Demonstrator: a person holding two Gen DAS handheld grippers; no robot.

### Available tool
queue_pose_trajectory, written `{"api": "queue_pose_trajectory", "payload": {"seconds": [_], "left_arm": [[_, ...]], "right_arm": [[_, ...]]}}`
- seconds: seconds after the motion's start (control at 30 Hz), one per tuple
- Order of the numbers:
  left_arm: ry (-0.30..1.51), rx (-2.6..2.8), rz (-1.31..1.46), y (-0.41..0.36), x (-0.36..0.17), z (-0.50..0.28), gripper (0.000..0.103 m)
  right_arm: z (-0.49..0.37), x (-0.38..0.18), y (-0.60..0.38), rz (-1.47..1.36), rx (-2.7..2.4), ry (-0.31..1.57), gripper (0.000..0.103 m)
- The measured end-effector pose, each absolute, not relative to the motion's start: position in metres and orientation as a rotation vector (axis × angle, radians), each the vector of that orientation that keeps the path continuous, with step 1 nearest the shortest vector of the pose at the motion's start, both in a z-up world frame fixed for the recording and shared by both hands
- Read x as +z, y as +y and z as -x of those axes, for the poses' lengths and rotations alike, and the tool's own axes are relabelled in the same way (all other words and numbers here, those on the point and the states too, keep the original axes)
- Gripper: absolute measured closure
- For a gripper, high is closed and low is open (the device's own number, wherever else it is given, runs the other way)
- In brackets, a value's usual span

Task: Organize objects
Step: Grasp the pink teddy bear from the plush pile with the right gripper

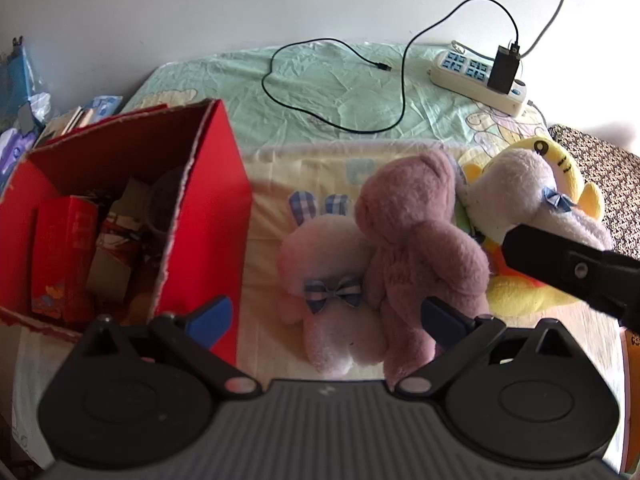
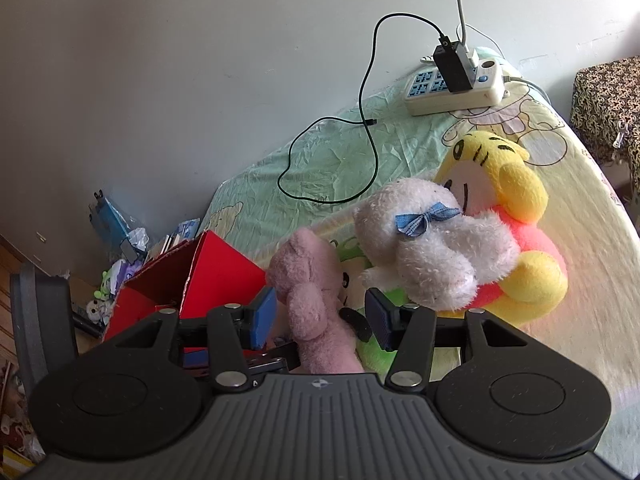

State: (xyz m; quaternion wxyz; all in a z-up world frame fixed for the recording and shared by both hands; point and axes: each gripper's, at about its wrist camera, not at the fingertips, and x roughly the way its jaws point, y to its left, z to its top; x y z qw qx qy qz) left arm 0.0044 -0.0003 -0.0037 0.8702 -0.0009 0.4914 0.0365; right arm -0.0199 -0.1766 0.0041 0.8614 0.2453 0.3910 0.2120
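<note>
Several plush toys lie in a pile on the bed. A mauve bear lies on a pale pink plush with a checked bow. A white plush with a blue bow rests on a yellow tiger plush. A red cardboard box stands open at the left, partly filled. My left gripper is open, its jaws on either side of the mauve bear and pink plush. My right gripper is open, its jaws on either side of the mauve bear, below the white plush and tiger.
A white power strip with a black charger and a loose black cable lies at the back of the bed by the wall. A patterned stool stands to the right. Clutter lies on the floor left of the box.
</note>
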Motion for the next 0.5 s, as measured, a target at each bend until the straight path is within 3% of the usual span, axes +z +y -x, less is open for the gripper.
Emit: {"api": "queue_pose_trajectory", "payload": {"seconds": [0.5], "left_arm": [[0.961,-0.211,0.146,0.003,-0.026,-0.002,0.009]], "right_arm": [[-0.009,-0.013,-0.163,-0.465,0.523,0.869,0.048]]}}
